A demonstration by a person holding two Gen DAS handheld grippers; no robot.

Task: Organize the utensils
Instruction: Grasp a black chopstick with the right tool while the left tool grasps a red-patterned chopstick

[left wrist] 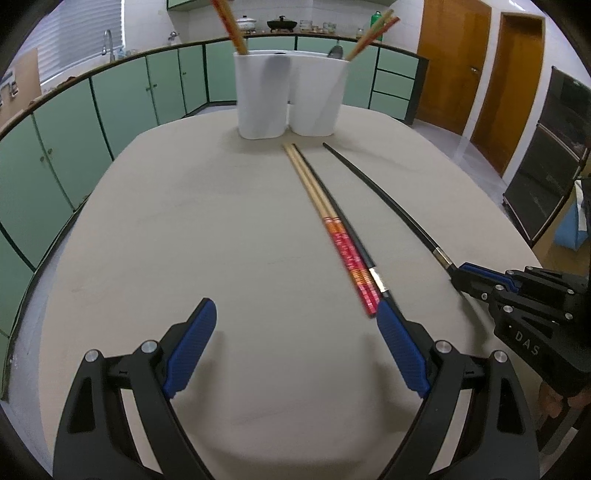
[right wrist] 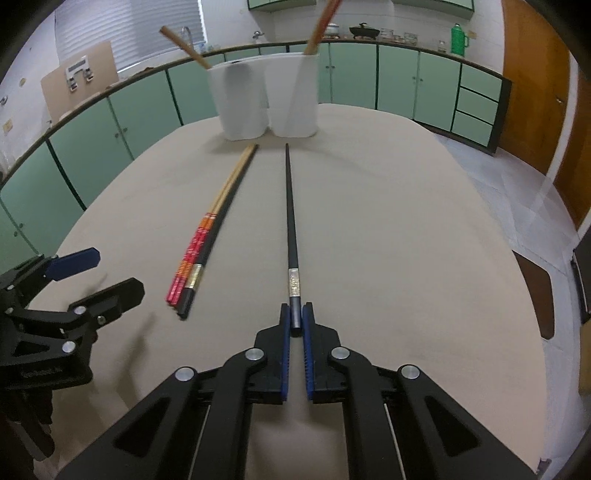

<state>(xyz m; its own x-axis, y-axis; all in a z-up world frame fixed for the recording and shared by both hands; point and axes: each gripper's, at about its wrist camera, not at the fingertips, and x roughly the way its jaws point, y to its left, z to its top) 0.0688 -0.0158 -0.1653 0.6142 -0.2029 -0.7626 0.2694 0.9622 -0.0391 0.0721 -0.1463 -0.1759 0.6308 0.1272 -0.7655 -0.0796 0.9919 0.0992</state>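
While the left gripper is hovering low over the beige table with its blue-padded fingers spread wide and holding nothing, its right finger tip is sitting just beside the near ends of a bundle of chopsticks. That bundle is lying flat on the table: two wooden chopsticks with red-and-orange handles are resting side by side, and a black chopstick with a silver band is lying against their right side, all pointing away toward the white utensil holder. The holder, a pair of joined white cups, is standing upright at the far edge of the table, with more red-handled chopsticks leaning out of it. Further right, well apart from the bundle, the right gripper is pinching the near end of a second black chopstick, whose tip is pointing toward the holder's base.
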